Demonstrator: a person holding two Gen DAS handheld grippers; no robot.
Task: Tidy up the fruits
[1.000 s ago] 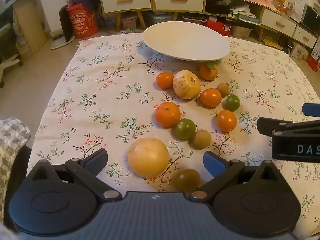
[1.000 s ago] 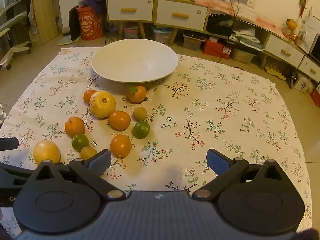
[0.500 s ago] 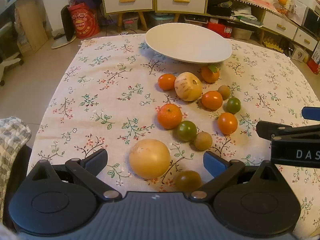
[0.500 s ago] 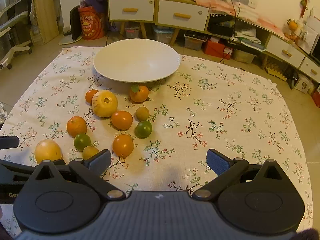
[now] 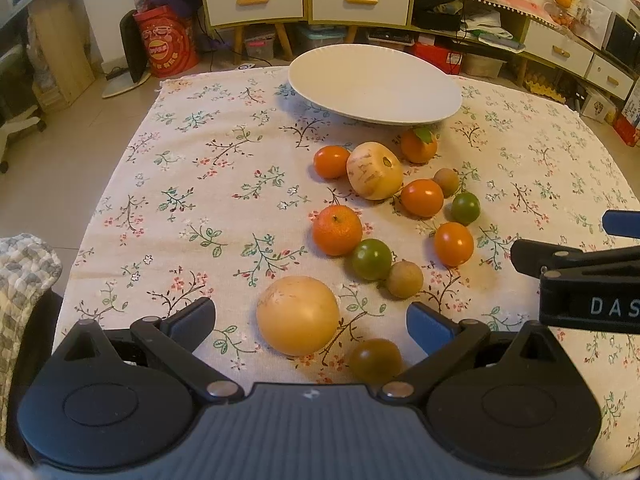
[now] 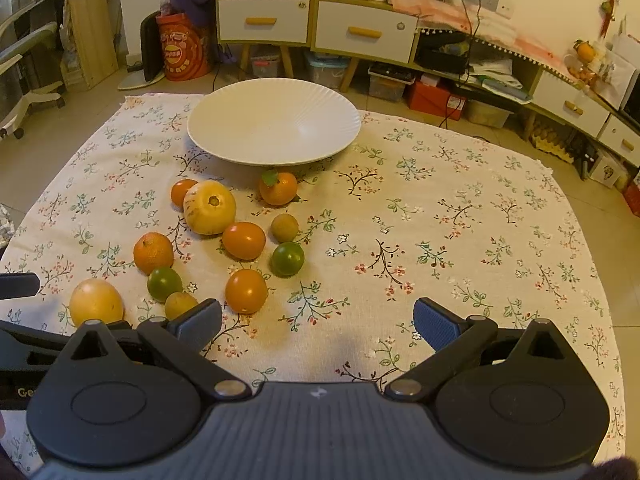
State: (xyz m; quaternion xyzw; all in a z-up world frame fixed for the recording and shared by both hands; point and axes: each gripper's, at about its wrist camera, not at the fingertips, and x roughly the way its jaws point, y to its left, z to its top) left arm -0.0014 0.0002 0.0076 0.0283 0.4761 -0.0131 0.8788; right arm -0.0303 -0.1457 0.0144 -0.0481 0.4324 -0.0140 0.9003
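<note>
A white plate [image 5: 400, 96] stands empty at the far side of the floral cloth; it also shows in the right wrist view [image 6: 240, 136]. Several fruits lie loose in front of it: oranges, green ones, small brown ones and two pale yellow ones. My left gripper [image 5: 312, 316] is open, with a large pale yellow fruit [image 5: 298, 314] and a dark green-brown fruit [image 5: 376, 360] between its fingers, untouched. My right gripper [image 6: 318, 322] is open and empty over bare cloth, right of an orange fruit [image 6: 246, 291]. The right gripper's side shows in the left wrist view [image 5: 580, 280].
The floral tablecloth [image 6: 460, 240] covers a low table. Behind it stand white drawer cabinets [image 6: 320, 28], a red bag [image 6: 182, 52] and boxes on the floor. A quilted cloth [image 5: 20, 280] lies at the left edge.
Both grippers have drawn back and risen slightly, so the fruits and plate sit a little lower in each view. Nothing was grasped or moved.
</note>
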